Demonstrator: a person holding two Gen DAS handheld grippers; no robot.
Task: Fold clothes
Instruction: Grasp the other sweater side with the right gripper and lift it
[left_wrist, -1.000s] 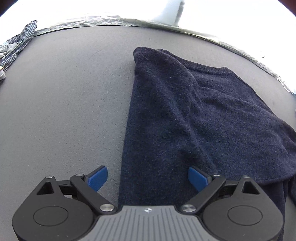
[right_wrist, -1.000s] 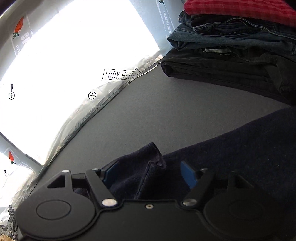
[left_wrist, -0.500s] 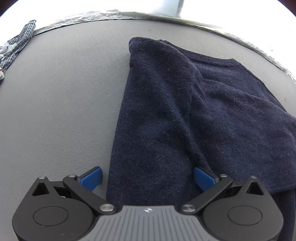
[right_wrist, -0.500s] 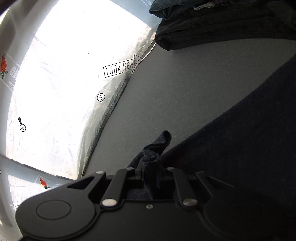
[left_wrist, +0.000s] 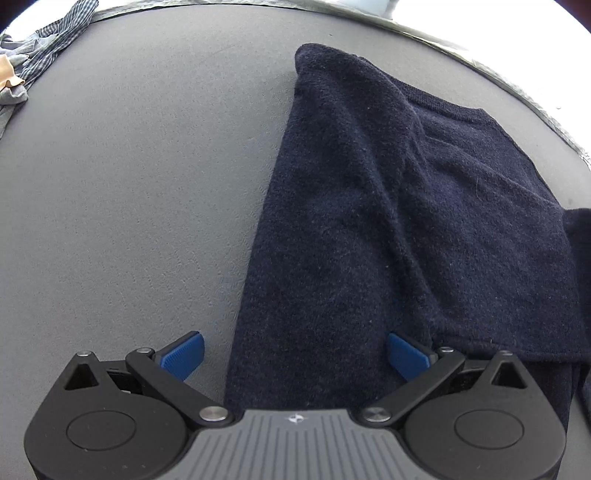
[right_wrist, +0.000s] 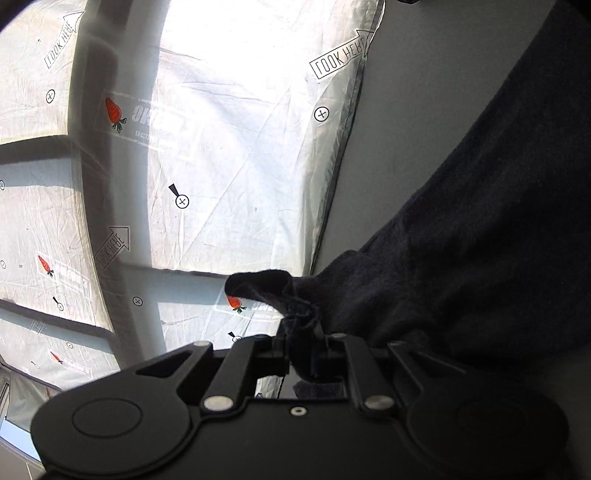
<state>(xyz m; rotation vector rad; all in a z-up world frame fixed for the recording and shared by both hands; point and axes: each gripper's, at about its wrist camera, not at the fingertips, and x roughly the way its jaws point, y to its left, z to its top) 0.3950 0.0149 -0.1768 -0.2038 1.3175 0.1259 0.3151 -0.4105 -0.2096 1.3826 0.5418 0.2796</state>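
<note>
Left wrist view: the left hand-held gripper hangs spread wide over the near end of a navy knit sweater, one blue pad off the cloth's left edge over the grey bench, the other over the knit. The sweater's folded strip runs lengthwise away toward the far edge. A checked shirt lies bunched at the far-left corner.

Right wrist view: the right hand-held gripper is pressed together, pinching a corner of the sweater, raised off the bench. Beyond the edge hangs a crinkled printed sheet, brightly backlit.
</note>
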